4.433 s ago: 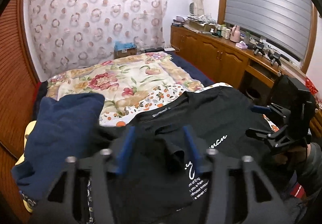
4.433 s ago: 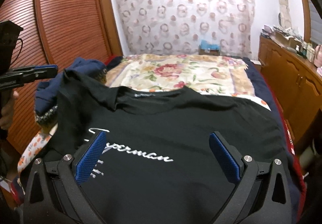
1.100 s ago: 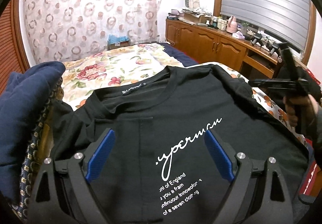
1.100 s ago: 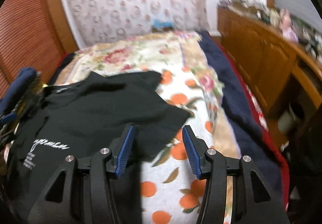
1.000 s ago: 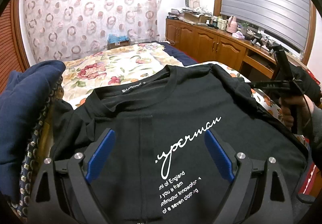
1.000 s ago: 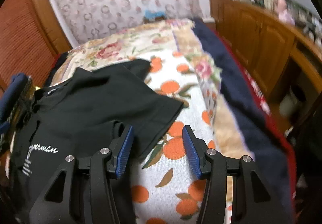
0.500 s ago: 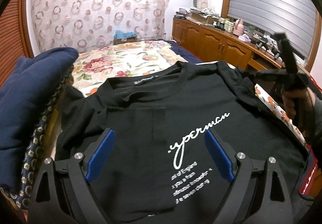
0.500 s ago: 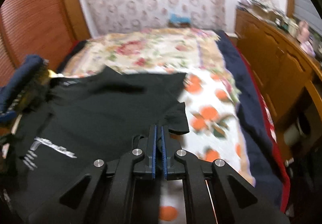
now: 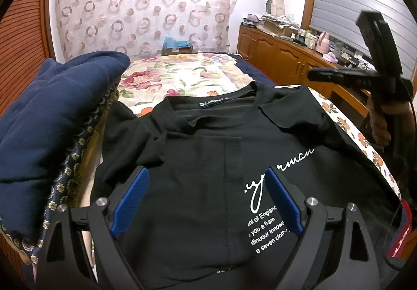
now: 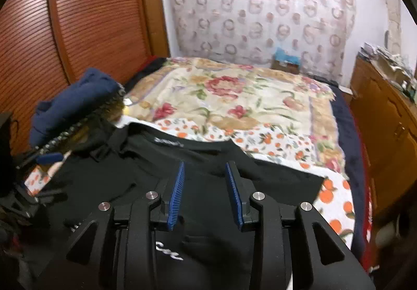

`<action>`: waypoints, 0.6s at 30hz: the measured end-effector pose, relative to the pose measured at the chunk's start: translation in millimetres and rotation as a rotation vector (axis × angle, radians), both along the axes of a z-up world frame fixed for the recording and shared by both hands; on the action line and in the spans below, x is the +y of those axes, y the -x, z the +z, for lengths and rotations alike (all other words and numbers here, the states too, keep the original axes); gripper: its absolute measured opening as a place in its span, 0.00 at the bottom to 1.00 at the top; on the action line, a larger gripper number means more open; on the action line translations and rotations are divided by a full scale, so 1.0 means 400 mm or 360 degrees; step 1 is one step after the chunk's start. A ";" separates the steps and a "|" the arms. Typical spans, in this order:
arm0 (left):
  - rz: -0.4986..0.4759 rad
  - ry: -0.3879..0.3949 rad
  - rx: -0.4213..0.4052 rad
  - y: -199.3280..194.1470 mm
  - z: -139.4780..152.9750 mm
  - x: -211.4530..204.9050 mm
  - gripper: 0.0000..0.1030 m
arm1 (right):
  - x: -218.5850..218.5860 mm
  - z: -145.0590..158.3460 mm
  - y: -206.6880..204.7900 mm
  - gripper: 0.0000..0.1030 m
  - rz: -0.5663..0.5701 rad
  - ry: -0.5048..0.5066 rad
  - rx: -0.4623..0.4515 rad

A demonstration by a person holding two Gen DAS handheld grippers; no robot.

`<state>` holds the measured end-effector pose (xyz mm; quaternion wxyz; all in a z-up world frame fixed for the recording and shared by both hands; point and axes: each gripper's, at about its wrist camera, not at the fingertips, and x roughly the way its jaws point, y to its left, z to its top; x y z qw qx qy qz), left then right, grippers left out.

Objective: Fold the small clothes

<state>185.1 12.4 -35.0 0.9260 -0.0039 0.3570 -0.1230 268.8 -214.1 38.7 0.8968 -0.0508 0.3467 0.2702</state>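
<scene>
Black T-shirt (image 9: 198, 159) with white script — floral cream bedspread (image 10: 234, 97), navy folded garment (image 9: 52, 112), ring-patterned pink curtain (image 9: 146, 8).

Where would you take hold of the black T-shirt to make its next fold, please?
Probably the black T-shirt at its right side edge below the sleeve, coming from the orange-print sheet side: both sleeves already lie folded inward, and that edge lies flat and exposed.

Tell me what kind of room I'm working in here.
Most likely a home bedroom: the black T-shirt lies on a bed with a floral bedspread, a patterned curtain hangs behind it, and cluttered wooden cabinets line one wall.
</scene>
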 end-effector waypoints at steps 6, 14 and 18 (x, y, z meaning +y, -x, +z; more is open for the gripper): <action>0.0002 0.0000 0.0013 -0.011 -0.010 0.001 0.88 | -0.074 -0.055 0.041 0.32 -0.0149 0.0080 0.0074; -0.0022 -0.0001 0.0020 -0.015 -0.016 -0.011 0.88 | -0.110 -0.134 0.094 0.32 -0.0152 0.0043 0.0220; -0.0021 -0.0012 0.0015 -0.006 -0.017 -0.014 0.88 | -0.105 -0.173 0.088 0.32 -0.0150 0.0009 0.0297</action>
